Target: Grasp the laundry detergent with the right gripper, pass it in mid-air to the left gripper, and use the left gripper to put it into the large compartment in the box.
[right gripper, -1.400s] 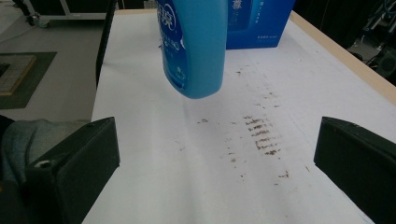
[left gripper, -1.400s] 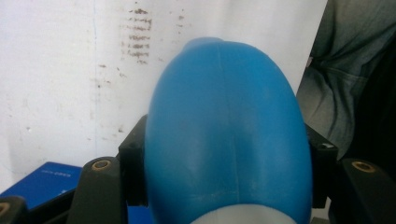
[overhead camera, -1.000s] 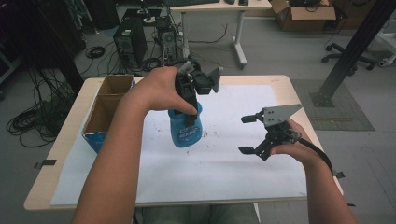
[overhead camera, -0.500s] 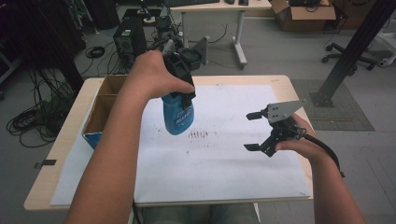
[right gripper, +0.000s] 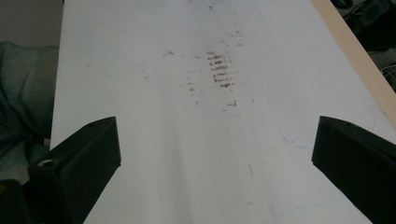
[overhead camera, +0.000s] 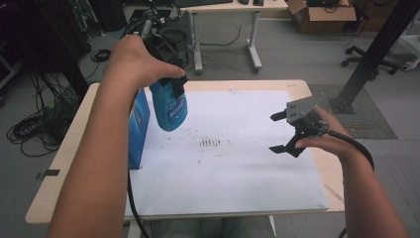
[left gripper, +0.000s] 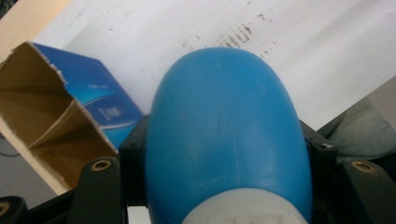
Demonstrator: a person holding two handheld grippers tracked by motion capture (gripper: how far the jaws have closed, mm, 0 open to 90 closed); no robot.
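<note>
One light wooden table (overhead camera: 317, 171) carries everything I have in front of me, and a big white sheet (overhead camera: 237, 173) marked with a patch of small dark smudges (overhead camera: 210, 143) covers most of its top, leaving bare wood along the left and right edges. At the left edge of the sheet I see an open blue cardboard box (overhead camera: 137, 126) with a brown inside; in the left gripper view its torn open mouth (left gripper: 44, 130) faces the camera, just beside the bottle.

My left gripper (overhead camera: 168, 47) is clamped on a smooth blue plastic bottle with a white neck (overhead camera: 170, 105), jaws pressed against both of its sides near that neck. I have the bottle lifted clear of the table, hanging bottom-down above the far left part of the sheet, next to the box and short of the smudges.

My right gripper (overhead camera: 278, 133) hangs over the right edge of the sheet, well apart from the bottle. Its black jaws stand wide apart with nothing between them, just white sheet and the smudges beyond.
</note>
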